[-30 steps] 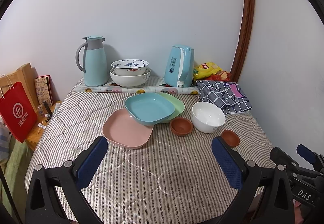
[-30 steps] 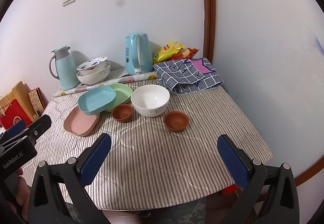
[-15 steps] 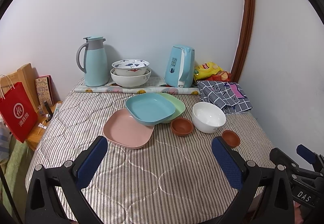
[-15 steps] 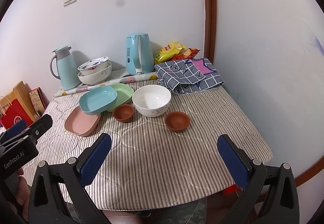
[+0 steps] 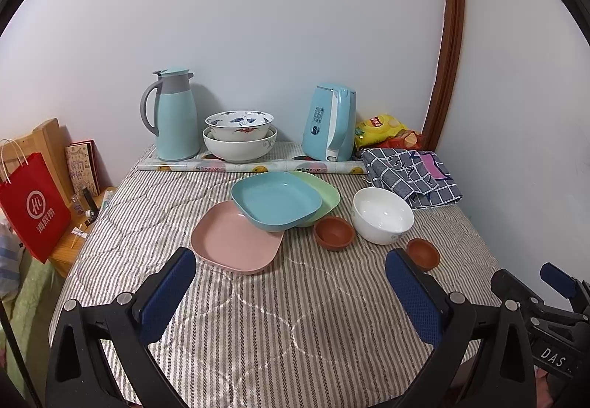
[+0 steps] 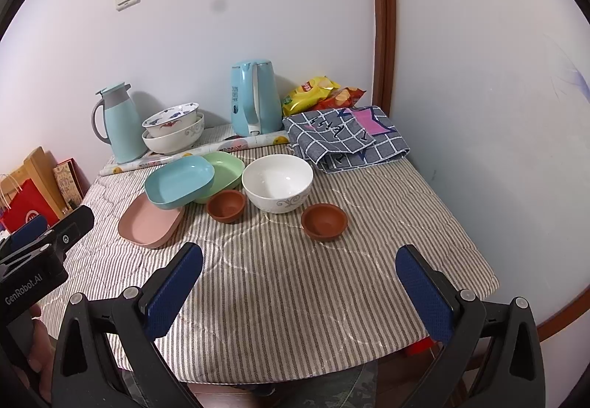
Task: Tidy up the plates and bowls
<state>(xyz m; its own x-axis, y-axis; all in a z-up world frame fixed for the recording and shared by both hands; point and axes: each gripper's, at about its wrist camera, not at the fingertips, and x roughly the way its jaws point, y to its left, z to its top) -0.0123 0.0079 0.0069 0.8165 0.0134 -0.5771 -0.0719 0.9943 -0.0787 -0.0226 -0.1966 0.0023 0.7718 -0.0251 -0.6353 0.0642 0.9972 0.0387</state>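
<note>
On the striped table lie a pink plate (image 5: 236,246), a blue plate (image 5: 274,199) leaning on it and on a green plate (image 5: 324,192). Right of them sit a brown small bowl (image 5: 333,233), a white bowl (image 5: 383,214) and a second brown small bowl (image 5: 423,252). The same pieces show in the right wrist view: pink plate (image 6: 149,223), blue plate (image 6: 179,181), green plate (image 6: 226,168), brown bowl (image 6: 225,206), white bowl (image 6: 277,183), brown bowl (image 6: 323,222). My left gripper (image 5: 291,290) and right gripper (image 6: 300,288) are open and empty, above the table's near side.
At the back stand a teal thermos (image 5: 173,113), two stacked patterned bowls (image 5: 239,137), a teal kettle (image 5: 330,122), snack bags (image 5: 383,129) and a folded checked cloth (image 5: 409,175). A red bag (image 5: 33,209) stands left of the table. Walls close the back and right.
Both views have drifted very slightly; the dishes sit a touch lower and further right in frame. Nothing on the table has moved, and both grippers stay open.
</note>
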